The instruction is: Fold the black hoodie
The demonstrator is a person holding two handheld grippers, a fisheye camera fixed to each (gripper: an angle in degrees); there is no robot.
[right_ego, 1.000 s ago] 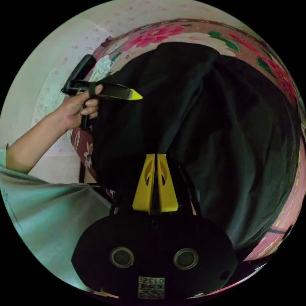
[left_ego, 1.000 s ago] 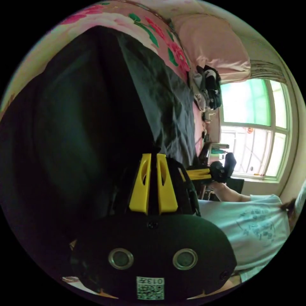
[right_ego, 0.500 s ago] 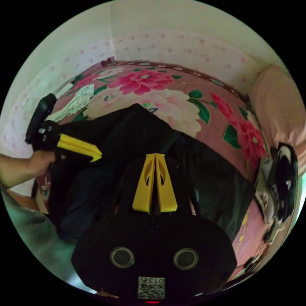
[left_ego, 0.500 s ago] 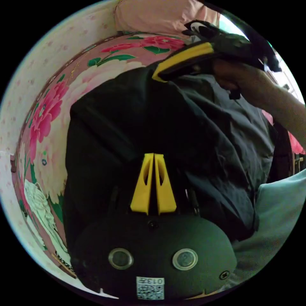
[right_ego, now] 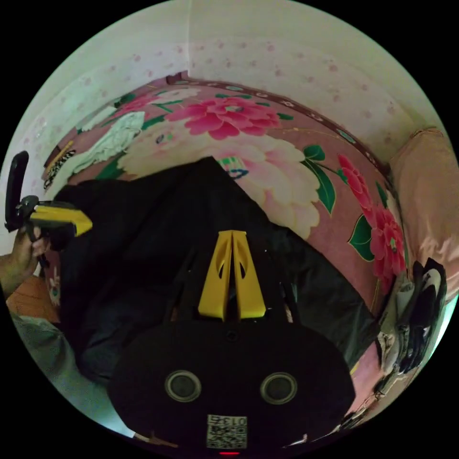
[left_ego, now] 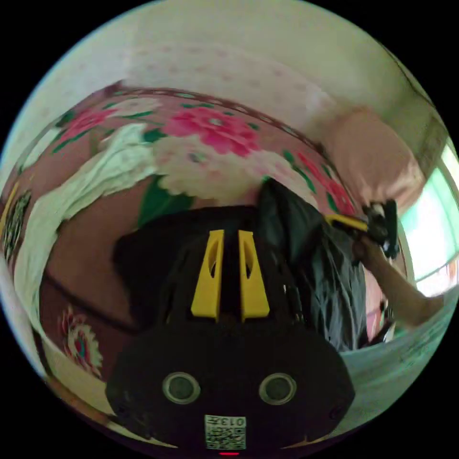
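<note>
The black hoodie (right_ego: 158,239) lies spread on the pink floral bedspread (right_ego: 287,181), and it also shows under my jaws in the left gripper view (left_ego: 143,248). My right gripper (right_ego: 232,234) has its jaws pressed together over the hoodie's middle. In the left gripper view it (left_ego: 342,222) sits at the right, in a hand, with dark cloth bunched up to its tip. My left gripper (left_ego: 231,234) hovers over the hoodie's near edge with a narrow gap between its jaws. In the right gripper view it (right_ego: 79,222) is at the hoodie's left corner, held by a hand.
A white cloth (right_ego: 110,143) lies on the bed's far left. A pink pillow (right_ego: 425,191) rests at the right by the wall. A black-and-white heap (right_ego: 420,311) sits at the bed's right edge. A bright window (left_ego: 430,224) is beyond. The person's pale shirt (left_ego: 397,344) is close.
Both cameras swung up and back, so more of the bed shows. The hoodie came down from hanging to lying flat. My left jaws, pressed together before, now have a small gap.
</note>
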